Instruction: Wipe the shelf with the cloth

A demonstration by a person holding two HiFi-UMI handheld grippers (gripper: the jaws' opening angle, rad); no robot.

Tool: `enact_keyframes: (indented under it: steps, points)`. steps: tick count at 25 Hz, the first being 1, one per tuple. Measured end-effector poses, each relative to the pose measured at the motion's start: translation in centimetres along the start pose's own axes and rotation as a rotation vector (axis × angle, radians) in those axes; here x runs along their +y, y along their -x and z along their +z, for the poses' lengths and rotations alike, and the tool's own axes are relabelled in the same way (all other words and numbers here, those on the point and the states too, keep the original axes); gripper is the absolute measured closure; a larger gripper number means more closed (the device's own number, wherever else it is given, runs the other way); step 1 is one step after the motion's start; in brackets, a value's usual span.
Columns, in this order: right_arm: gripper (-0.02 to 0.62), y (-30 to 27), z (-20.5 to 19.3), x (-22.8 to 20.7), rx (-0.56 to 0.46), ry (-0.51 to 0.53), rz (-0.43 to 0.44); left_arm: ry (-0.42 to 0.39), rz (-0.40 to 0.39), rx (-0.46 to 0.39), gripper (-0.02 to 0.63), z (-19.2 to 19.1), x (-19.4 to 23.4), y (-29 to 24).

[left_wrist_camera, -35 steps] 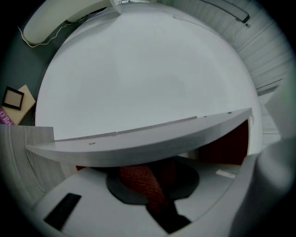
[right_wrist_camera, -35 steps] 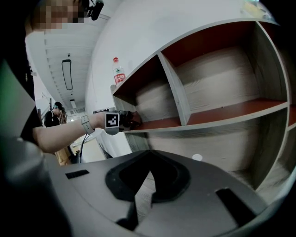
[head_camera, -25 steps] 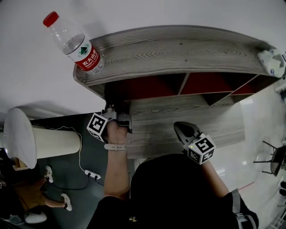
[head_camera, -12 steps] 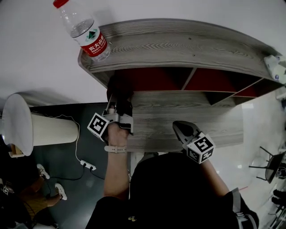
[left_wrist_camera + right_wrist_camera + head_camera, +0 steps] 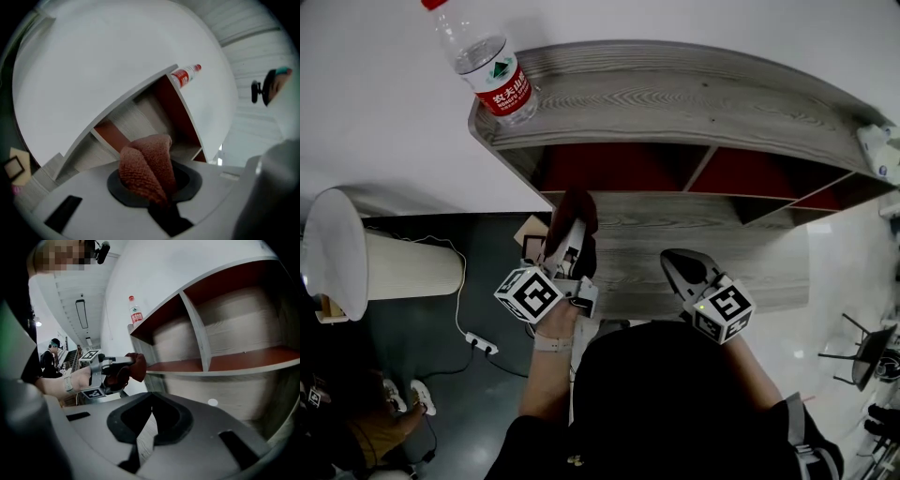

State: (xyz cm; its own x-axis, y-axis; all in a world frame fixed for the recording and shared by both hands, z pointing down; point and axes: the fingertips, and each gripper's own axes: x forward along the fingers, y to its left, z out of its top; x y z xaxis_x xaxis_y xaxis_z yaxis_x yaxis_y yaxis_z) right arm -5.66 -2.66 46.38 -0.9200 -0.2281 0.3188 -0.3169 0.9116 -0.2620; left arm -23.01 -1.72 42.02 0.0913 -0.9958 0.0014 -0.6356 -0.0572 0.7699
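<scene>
The grey wood shelf [image 5: 675, 103] has red back panels and stands against a white wall. My left gripper [image 5: 567, 239] is shut on a reddish-brown cloth [image 5: 578, 211]. It holds the cloth just in front of the left compartment, over the lower board's left end. In the left gripper view the cloth [image 5: 146, 164] bunches up out of the jaws, with the shelf [image 5: 140, 115] beyond it. My right gripper [image 5: 677, 264] hangs over the front of the lower board, shut and holding nothing. The right gripper view shows the left gripper and cloth [image 5: 133, 366] at the shelf's [image 5: 225, 366] left end.
A water bottle [image 5: 487, 61] with a red label stands on the shelf top's left corner. A white object [image 5: 877, 150] sits at the top's right end. A white cylinder [image 5: 384, 272], a power strip [image 5: 478, 343] and a cable lie on the dark floor at left.
My left gripper has drawn back with the cloth, out of the left compartment and toward me. The right gripper has stayed where it was.
</scene>
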Motion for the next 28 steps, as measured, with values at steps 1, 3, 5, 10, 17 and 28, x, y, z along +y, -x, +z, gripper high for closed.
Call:
enact_keyframes:
  steps: [1,3,5,10,17,28]
  points:
    - [0.598,0.1,0.4,0.0,-0.008,0.002,0.000,-0.075,0.019,0.035,0.538,-0.7,-0.3,0.2]
    - [0.598,0.3,1.1,0.0,-0.025,0.004,0.000,-0.208,0.058,0.094,0.538,-2.0,-1.0,0.6]
    - [0.598,0.5,1.6,0.1,-0.039,0.001,0.000,-0.325,0.092,0.133,0.538,-3.1,-1.6,1.1]
    - [0.598,0.8,2.2,0.5,-0.049,-0.001,0.002,-0.596,0.170,0.208,0.538,-5.1,-1.7,2.3]
    - [0.598,0.8,2.5,1.2,-0.071,-0.001,0.018,-0.779,0.146,0.288,0.538,-7.7,-1.9,3.7]
    - [0.598,1.1,3.5,2.0,-0.096,0.029,0.027,-0.801,0.065,0.291,0.538,-8.7,-2.2,3.9]
